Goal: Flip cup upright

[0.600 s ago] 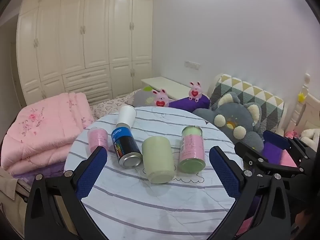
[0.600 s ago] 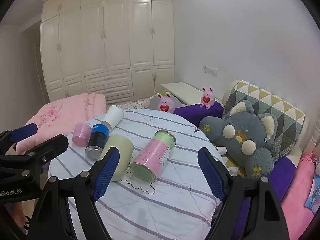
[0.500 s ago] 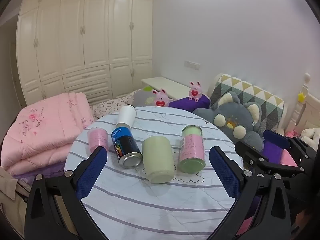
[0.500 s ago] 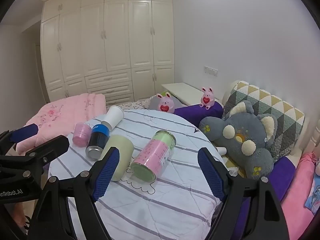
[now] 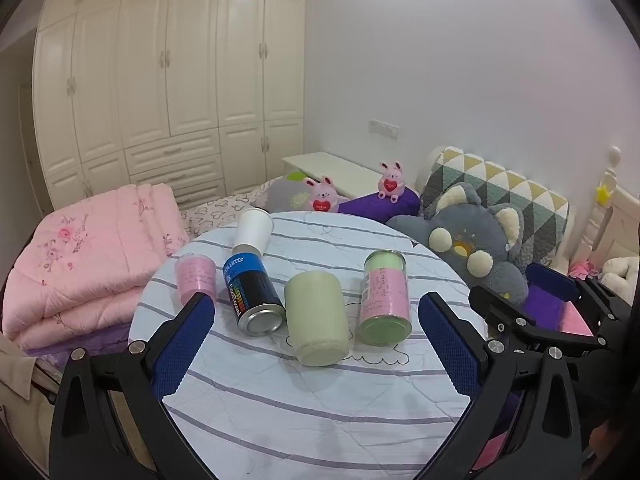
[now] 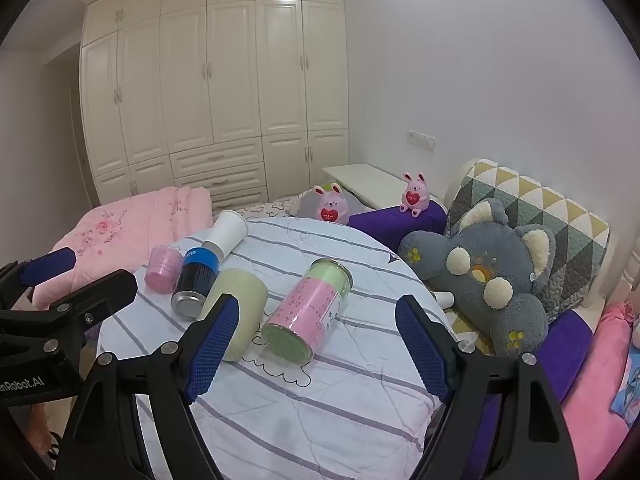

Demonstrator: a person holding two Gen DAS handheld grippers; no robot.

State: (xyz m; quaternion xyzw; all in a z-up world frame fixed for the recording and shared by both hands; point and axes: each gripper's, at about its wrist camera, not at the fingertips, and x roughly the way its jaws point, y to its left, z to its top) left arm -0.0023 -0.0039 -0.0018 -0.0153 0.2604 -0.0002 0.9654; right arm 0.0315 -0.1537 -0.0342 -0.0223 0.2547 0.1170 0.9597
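Left wrist view: round striped worktop (image 5: 320, 412) with five containers, all lying on their sides. Far: white cup (image 5: 253, 231). Left: small pink cup (image 5: 195, 279). Beside it: blue-black can (image 5: 252, 296). Centre: pale green cup (image 5: 316, 318), its wider end towards the camera. Right: pink-and-green tin (image 5: 385, 298). Grey plush (image 5: 476, 244) off the far right edge, pink quilt (image 5: 92, 248) to the left.

Task progress, as judged: nothing done yet. No cup upright, none touched. Which cup is meant not told by the task; pale green cup the likeliest, lying nearest the middle between both tools. Left to do: approach, grip, turn upright, set down.

Left hand-held gripper (image 5: 316, 344): pads wide apart, holding nothing, touching nothing, hovering near the worktop's near part with the can, pale green cup and tin framed between the fingers.

Right hand-held gripper (image 6: 316, 344): likewise spread wide, empty, clear of everything; tin (image 6: 308, 314) between its fingers, pale green cup (image 6: 236, 312) partly hidden behind its left finger.
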